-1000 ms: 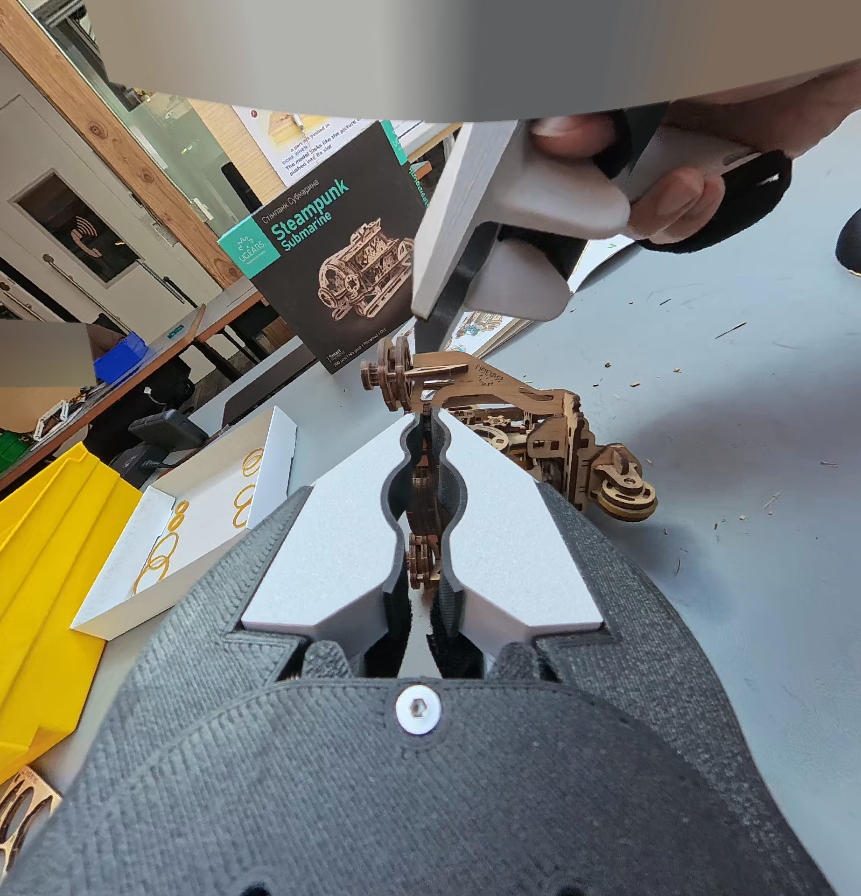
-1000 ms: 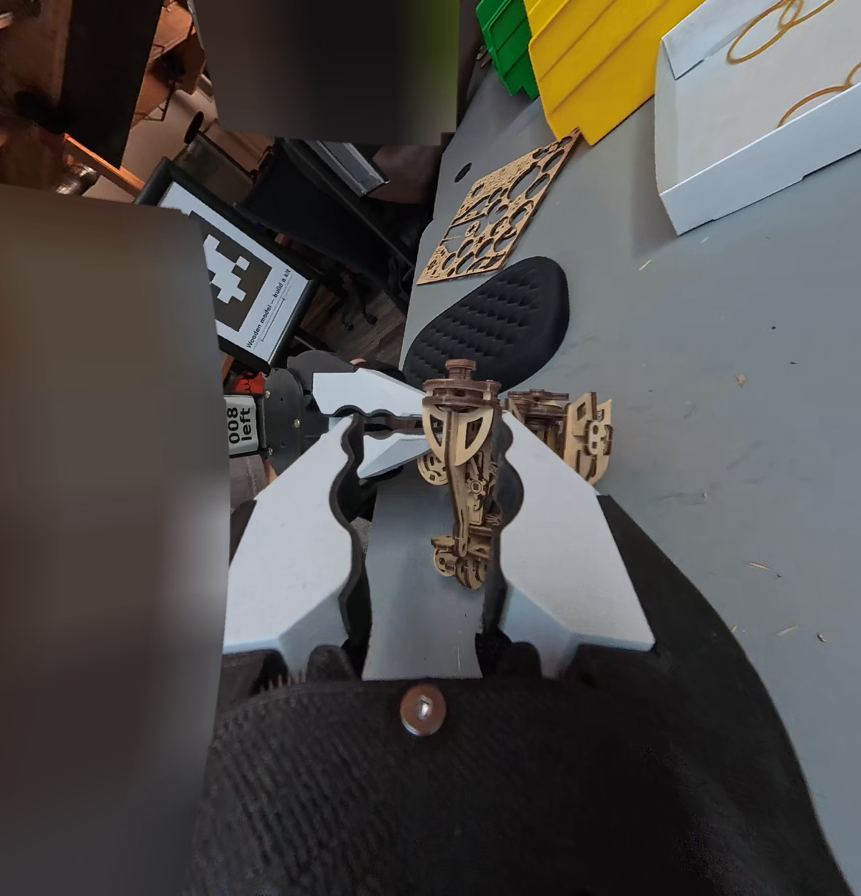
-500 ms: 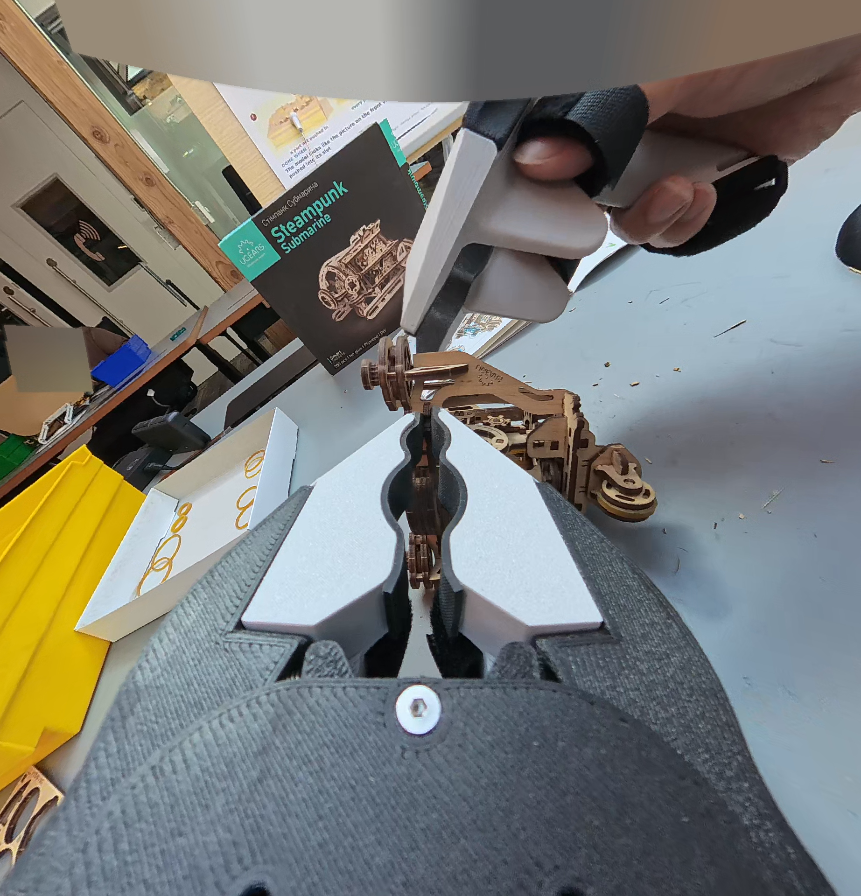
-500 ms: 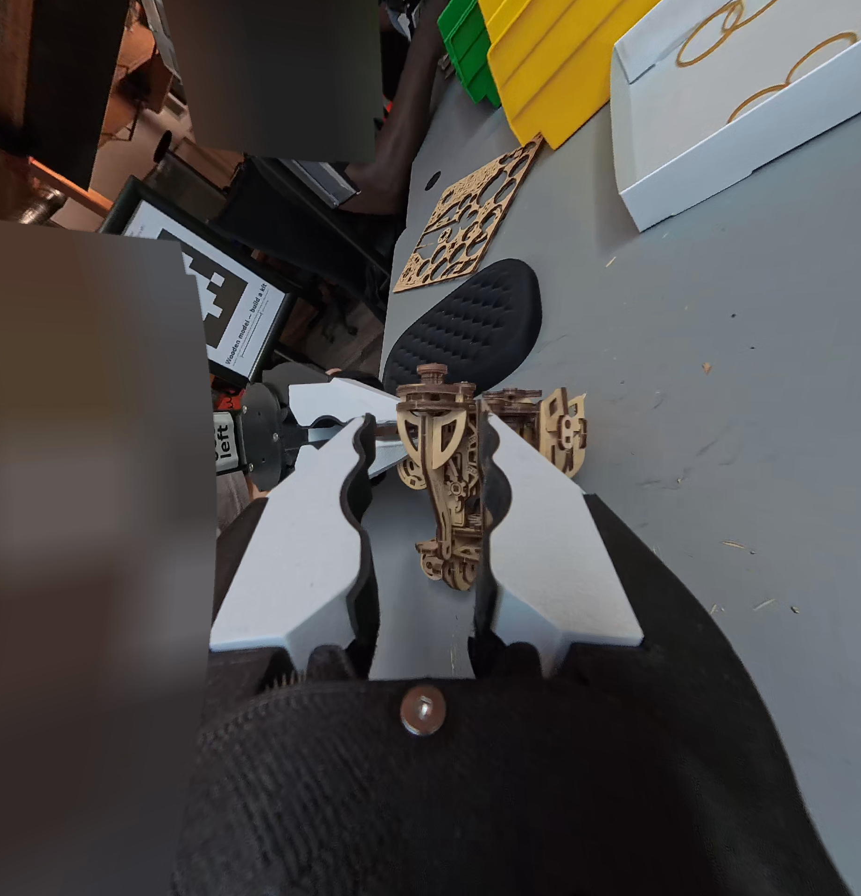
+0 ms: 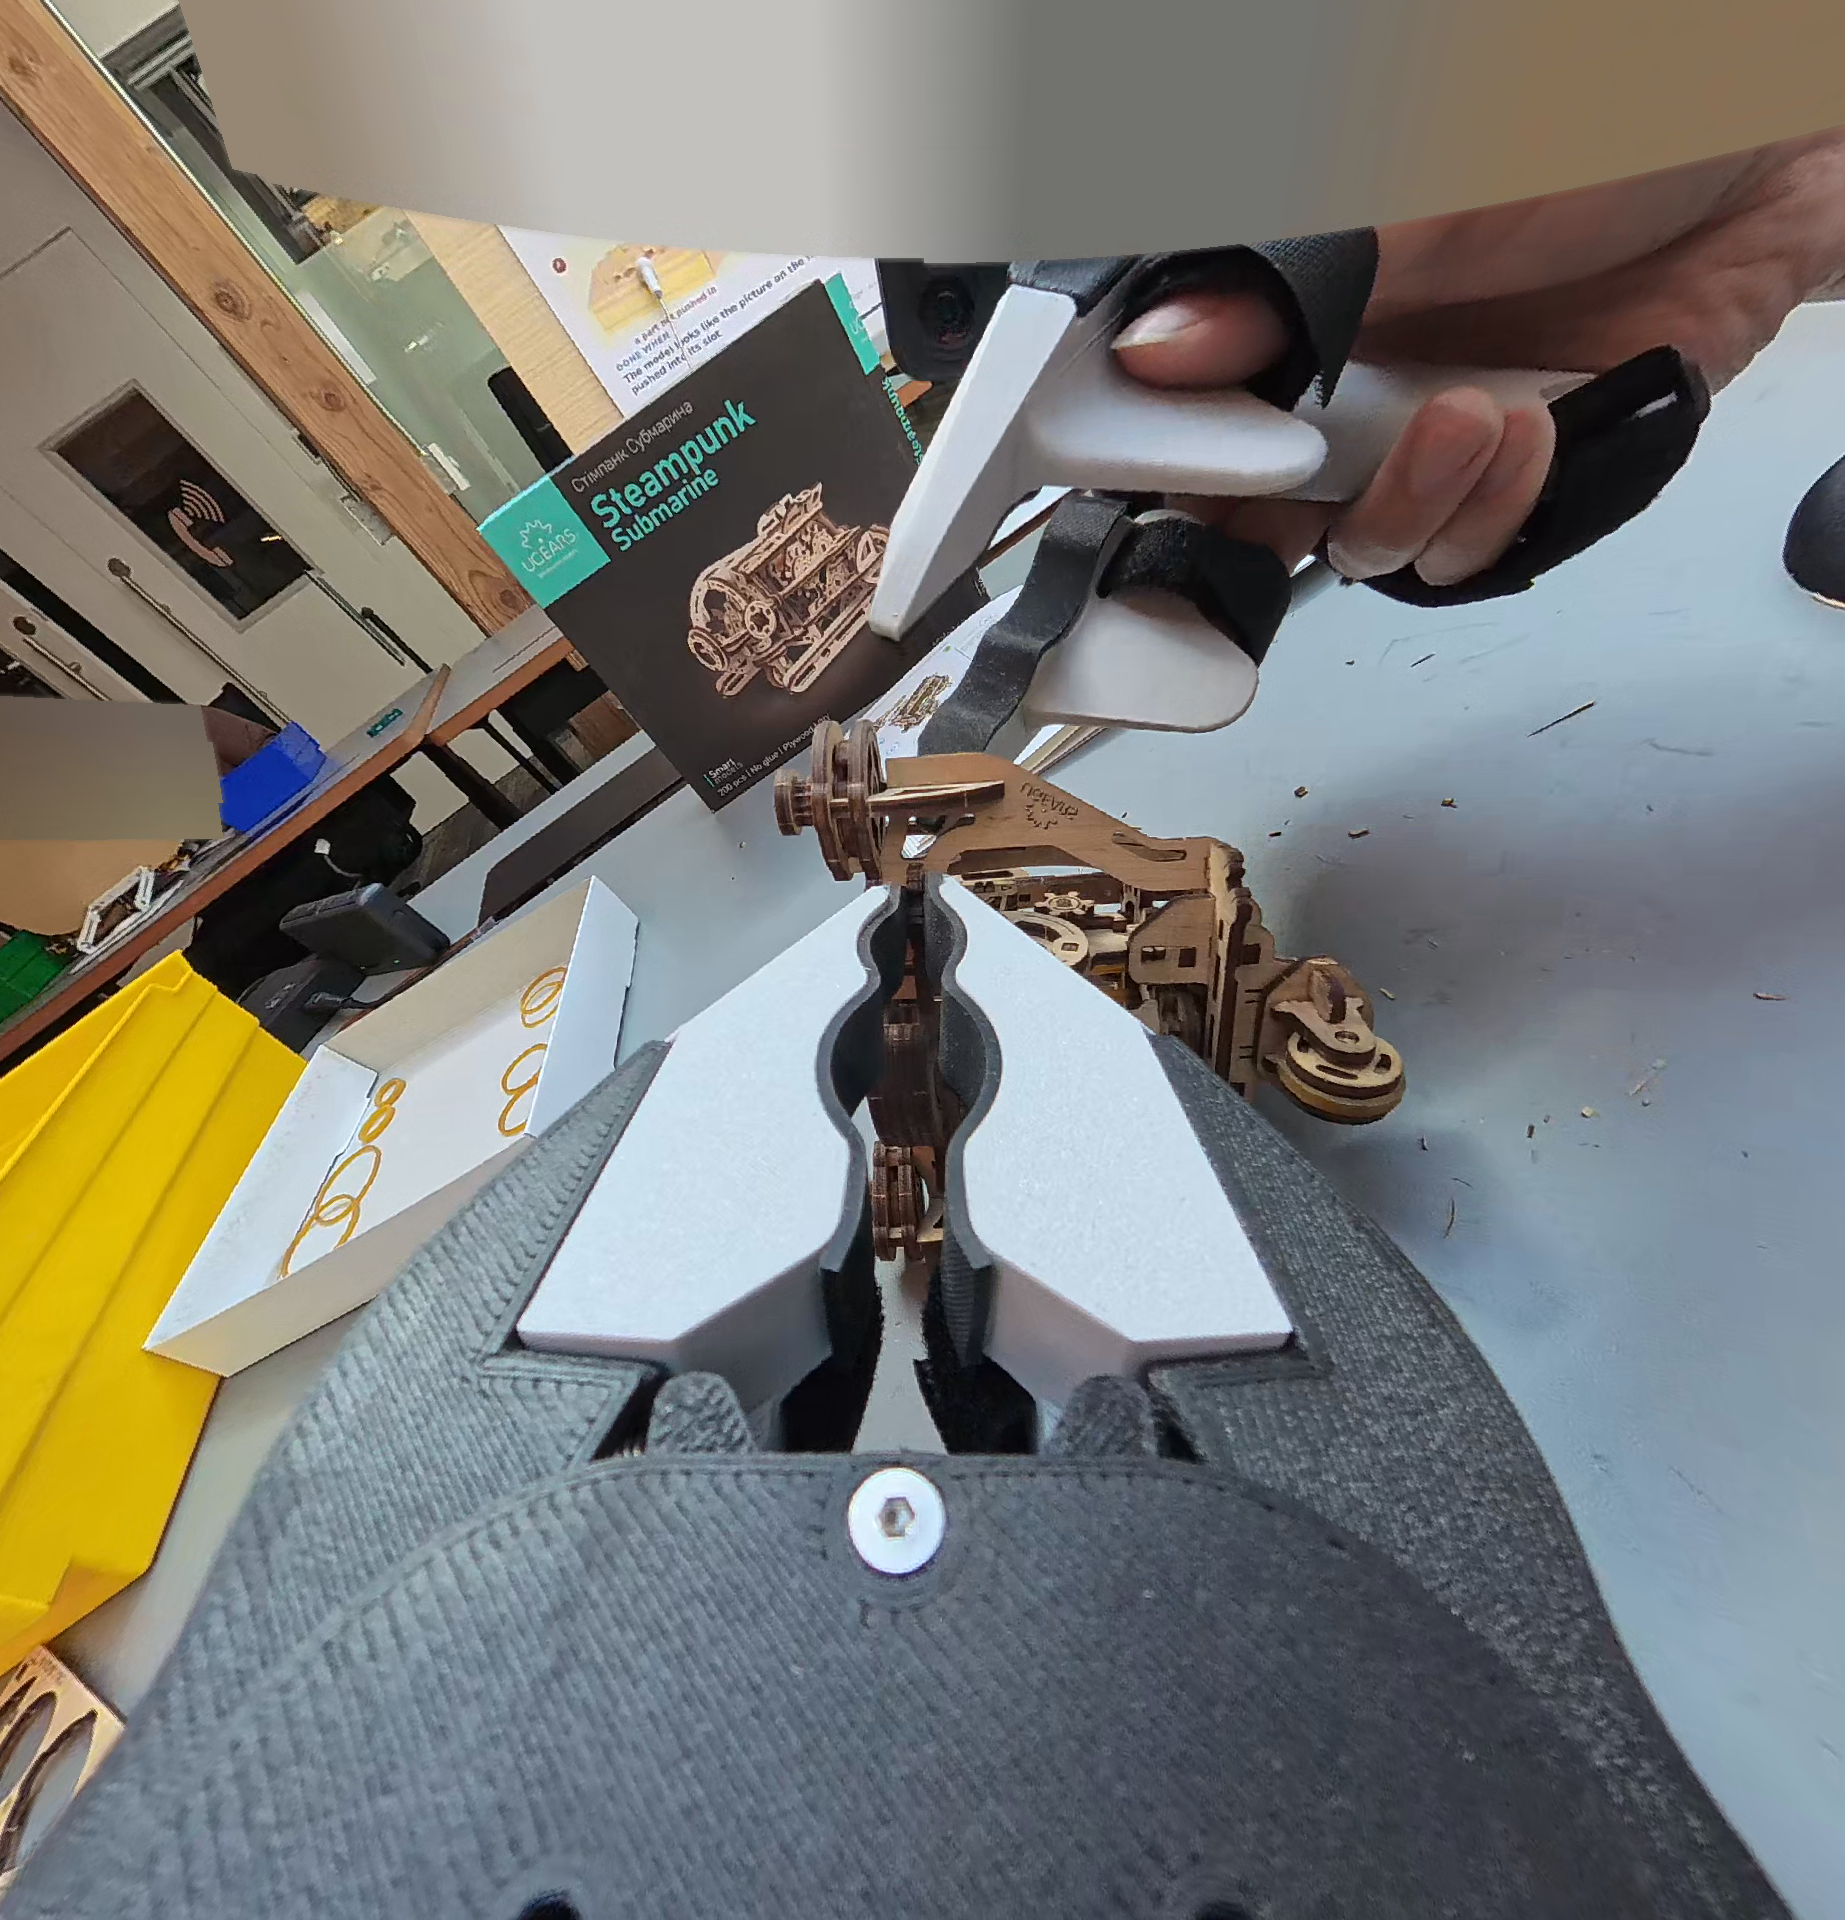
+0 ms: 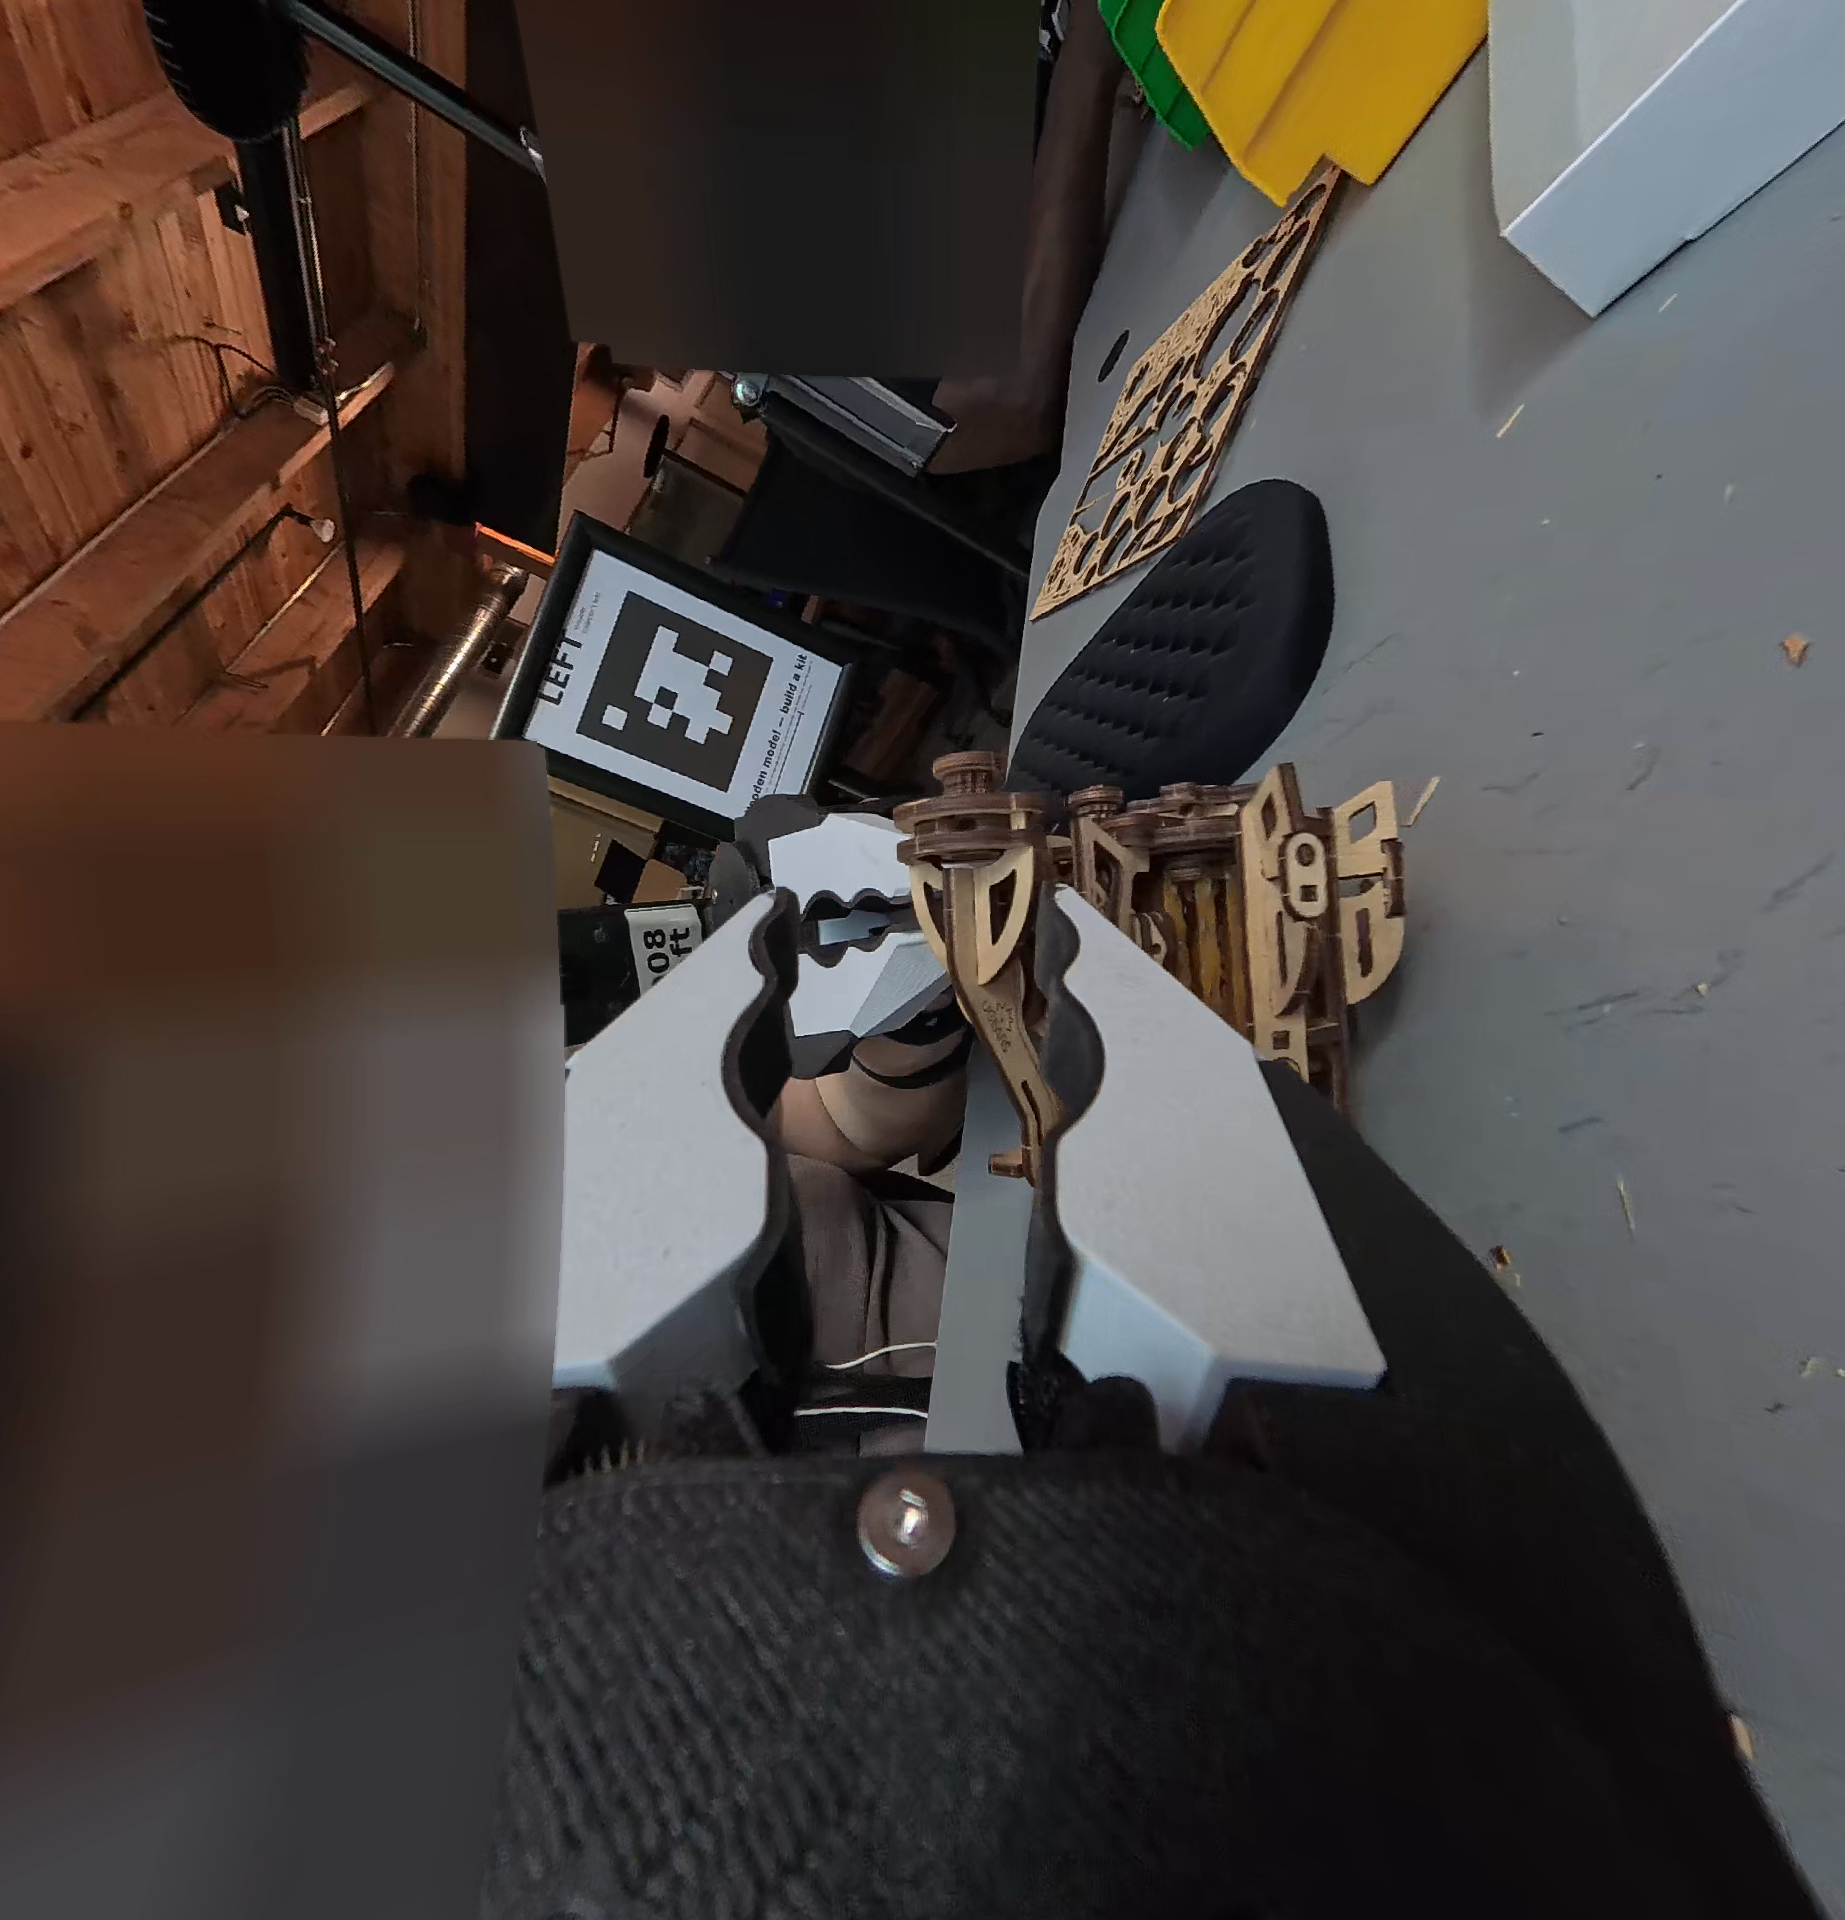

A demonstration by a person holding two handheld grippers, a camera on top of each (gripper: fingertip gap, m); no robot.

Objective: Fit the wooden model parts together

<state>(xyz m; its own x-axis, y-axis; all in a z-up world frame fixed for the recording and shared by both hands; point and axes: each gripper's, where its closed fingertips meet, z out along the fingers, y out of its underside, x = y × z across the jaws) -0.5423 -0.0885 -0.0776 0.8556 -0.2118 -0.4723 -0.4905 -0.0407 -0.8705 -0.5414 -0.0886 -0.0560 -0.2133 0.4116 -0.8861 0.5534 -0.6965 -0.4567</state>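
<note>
On the grey table (image 5: 1624,1351), left fingers (image 5: 772,1091) clamp the brown laser-cut wooden model (image 5: 1053,831); right fingers (image 6: 1157,1091) gape apart.

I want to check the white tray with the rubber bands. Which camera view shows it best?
The left wrist view: the white tray lies open beside the yellow bin, its orange rubber bands plainly visible. The right wrist view shows only a corner of the tray, cut off, no bands.

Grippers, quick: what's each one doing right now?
Left gripper: closed on the wooden model.
Right gripper: open, fingers wide apart, holding nothing.
</note>
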